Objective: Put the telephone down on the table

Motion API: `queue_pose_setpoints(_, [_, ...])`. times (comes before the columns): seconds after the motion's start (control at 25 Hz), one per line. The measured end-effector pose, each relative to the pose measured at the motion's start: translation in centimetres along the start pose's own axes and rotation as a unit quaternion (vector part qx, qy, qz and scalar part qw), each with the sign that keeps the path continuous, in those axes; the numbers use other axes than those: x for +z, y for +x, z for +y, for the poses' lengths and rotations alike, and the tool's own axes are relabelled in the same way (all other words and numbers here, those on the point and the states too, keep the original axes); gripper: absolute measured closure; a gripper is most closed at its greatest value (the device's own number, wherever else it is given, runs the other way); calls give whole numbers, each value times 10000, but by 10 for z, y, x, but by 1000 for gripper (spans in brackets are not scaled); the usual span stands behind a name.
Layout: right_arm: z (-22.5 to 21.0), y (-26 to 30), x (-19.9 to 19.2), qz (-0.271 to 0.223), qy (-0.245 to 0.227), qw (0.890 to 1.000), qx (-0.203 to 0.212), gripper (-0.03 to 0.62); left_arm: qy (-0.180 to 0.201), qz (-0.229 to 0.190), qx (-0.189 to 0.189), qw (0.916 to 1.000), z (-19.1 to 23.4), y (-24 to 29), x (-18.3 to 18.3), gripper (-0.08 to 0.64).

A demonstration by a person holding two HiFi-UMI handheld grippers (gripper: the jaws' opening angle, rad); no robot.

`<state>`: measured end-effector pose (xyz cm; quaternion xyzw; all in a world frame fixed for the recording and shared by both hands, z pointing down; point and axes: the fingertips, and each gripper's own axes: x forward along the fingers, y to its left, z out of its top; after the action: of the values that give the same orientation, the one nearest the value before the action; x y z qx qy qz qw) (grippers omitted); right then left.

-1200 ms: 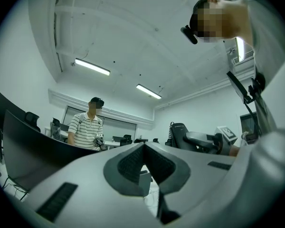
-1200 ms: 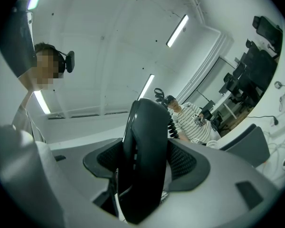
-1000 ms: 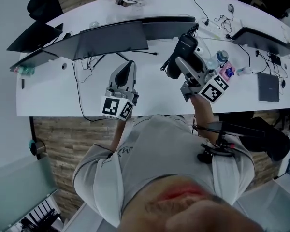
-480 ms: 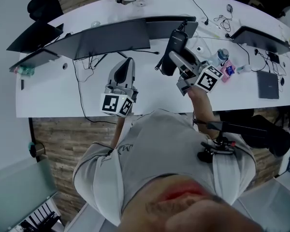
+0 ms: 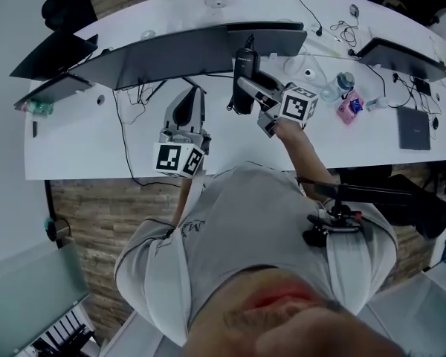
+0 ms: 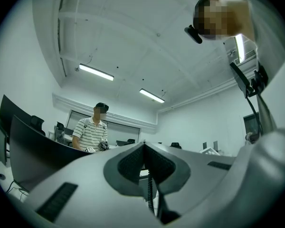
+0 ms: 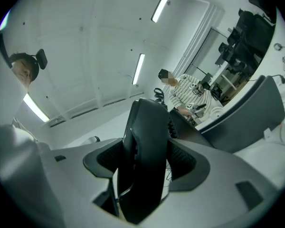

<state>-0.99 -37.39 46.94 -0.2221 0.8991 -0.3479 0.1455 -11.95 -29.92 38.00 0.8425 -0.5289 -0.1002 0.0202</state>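
Black telephone handset (image 5: 244, 64) clamped upright between the right gripper (image 5: 247, 88) jaws, held above the white table (image 5: 82, 143), just before the dark monitors (image 5: 171, 50), left gripper (image 5: 192, 94) beside it, jaws together, empty.

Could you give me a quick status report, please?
Right gripper shut on telephone, upright over the table. Left gripper shut, empty. Monitor just beyond the telephone.
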Motion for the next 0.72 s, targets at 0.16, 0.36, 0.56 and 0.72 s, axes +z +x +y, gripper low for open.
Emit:
queue_pose_setpoints(0.16, [-17,19,-27,290,116,9994,-113,293,-40,40,57,10000,14,-6,0,551])
queue_pose_setpoints(0.36, [-44,31,-57,610,214,9974,-312,293,-40,102,81,9999,23,-8,-2,551])
queue_pose_setpoints(0.56, [-70,40,-91,939,397,9935,-505,293,-27,123,55,9999,29,-9,-3,551])
queue_pose_setpoints(0.72, [-99,38,-122,1280,507,9868,-848,293,-5,120,50,9999,32,-11,0,551])
